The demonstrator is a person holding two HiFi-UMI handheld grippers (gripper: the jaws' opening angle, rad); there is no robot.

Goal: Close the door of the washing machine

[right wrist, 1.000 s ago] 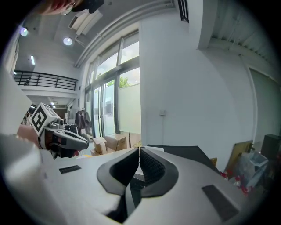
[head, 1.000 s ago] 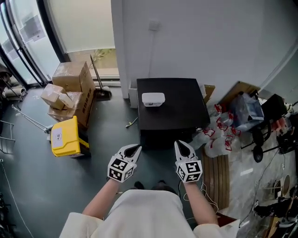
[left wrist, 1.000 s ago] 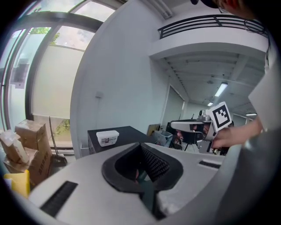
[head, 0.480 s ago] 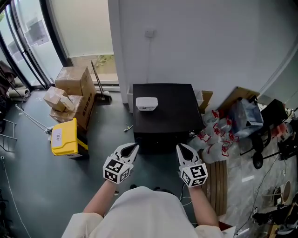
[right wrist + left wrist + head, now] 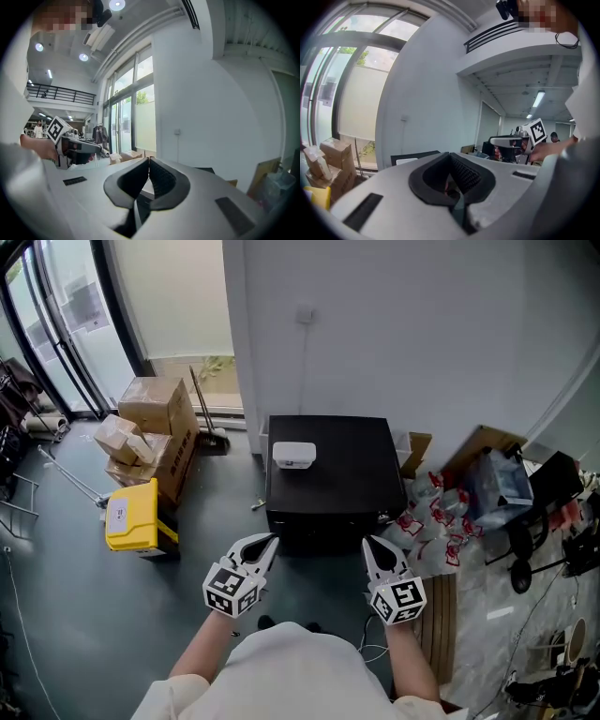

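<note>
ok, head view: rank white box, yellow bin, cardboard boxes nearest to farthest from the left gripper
1. White box, ahead on the black machine.
2. Yellow bin, left, on the floor.
3. Cardboard boxes, farther left, beyond the bin.

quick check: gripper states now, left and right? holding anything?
Left gripper: closed, jaws together, nothing held.
Right gripper: closed, jaws together, nothing held.

Black washing machine (image 5: 337,465), yellow bin (image 5: 131,515), brown boxes (image 5: 159,423).
</note>
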